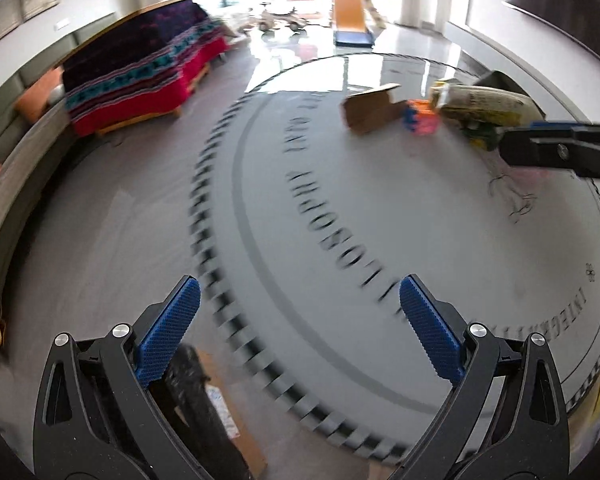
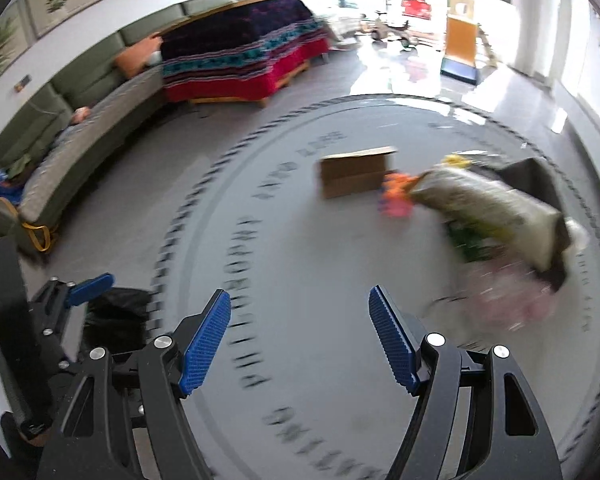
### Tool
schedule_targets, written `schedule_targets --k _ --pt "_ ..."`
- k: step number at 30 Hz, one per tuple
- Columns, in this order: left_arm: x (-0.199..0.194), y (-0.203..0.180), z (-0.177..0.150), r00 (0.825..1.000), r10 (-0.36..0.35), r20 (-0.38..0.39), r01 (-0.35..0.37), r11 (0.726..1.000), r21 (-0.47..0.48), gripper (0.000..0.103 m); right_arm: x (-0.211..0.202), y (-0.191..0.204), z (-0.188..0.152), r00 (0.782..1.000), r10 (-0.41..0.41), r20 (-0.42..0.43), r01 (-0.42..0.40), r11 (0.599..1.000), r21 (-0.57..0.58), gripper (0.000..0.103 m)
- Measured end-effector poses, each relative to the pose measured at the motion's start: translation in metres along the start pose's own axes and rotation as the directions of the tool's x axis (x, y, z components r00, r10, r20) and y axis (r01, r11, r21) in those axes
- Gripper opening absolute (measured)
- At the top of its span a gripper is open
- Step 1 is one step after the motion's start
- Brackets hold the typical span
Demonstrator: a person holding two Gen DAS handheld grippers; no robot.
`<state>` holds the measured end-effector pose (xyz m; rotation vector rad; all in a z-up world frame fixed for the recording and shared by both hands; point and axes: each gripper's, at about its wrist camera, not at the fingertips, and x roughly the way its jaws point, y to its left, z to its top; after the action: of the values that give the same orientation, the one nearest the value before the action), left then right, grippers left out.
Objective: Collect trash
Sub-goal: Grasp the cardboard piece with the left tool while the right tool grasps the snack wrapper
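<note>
Trash lies on a round grey floor mat (image 2: 300, 240) with black lettering. It includes a brown cardboard box (image 2: 355, 174) (image 1: 371, 110), an orange, pink and blue item (image 2: 395, 196) (image 1: 417, 118), and a crumpled printed bag (image 2: 487, 208) (image 1: 483, 104). Blurred pink stuff (image 2: 507, 300) lies nearer. My right gripper (image 2: 300, 336) is open and empty, short of the pile; its side shows in the left wrist view (image 1: 539, 148). My left gripper (image 1: 300, 320) is open and empty over the mat's edge. A black bag (image 2: 116, 316) (image 1: 192, 392) sits just below the left gripper (image 2: 80, 296).
A green curved sofa (image 2: 80, 148) runs along the left wall. A low table under a red and dark patterned blanket (image 2: 244, 60) stands beyond it. A dark bin (image 2: 535, 176) sits behind the crumpled bag. Toys and a yellow slide (image 2: 459, 44) stand by the bright windows.
</note>
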<state>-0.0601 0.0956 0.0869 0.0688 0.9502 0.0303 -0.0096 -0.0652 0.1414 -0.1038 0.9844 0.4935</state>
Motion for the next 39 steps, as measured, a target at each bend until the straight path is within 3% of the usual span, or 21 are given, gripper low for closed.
schedule_targets --k 9,13,20,25,26,30,39 --pt "0.027 -0.052 0.060 0.998 -0.067 -0.014 0.068 0.988 0.138 0.097 0.021 -0.083 0.055 0.976 -0.211 -0.045 0.202 0.966 -0.159 0.086" --pt "0.042 -0.062 0.077 0.996 -0.081 -0.036 0.086 0.983 0.159 0.097 0.047 -0.106 0.069 0.962 -0.252 -0.109 0.221 0.945 -0.242 0.087" --pt "0.070 -0.065 0.094 0.994 -0.091 -0.068 0.101 0.982 0.157 0.097 0.102 -0.121 0.075 0.909 -0.394 -0.136 0.312 0.860 -0.405 0.087" --pt "0.085 -0.062 0.106 0.994 -0.082 -0.077 0.093 0.983 0.161 0.097 0.121 -0.133 0.086 0.919 -0.362 -0.157 0.277 0.875 -0.397 0.084" --pt "0.089 -0.061 0.109 0.994 -0.077 -0.079 0.090 0.981 0.169 0.097 0.122 -0.133 0.087 0.922 -0.351 -0.162 0.264 0.879 -0.398 0.064" --pt "0.103 -0.059 0.127 0.997 -0.055 -0.061 0.068 0.973 0.223 0.097 0.111 -0.132 0.097 0.943 -0.288 -0.165 0.217 0.911 -0.351 0.040" --pt "0.153 -0.046 0.175 0.995 -0.074 -0.071 0.091 0.958 0.273 0.097 0.097 -0.137 0.122 0.981 -0.139 -0.138 0.115 0.979 -0.169 0.038"
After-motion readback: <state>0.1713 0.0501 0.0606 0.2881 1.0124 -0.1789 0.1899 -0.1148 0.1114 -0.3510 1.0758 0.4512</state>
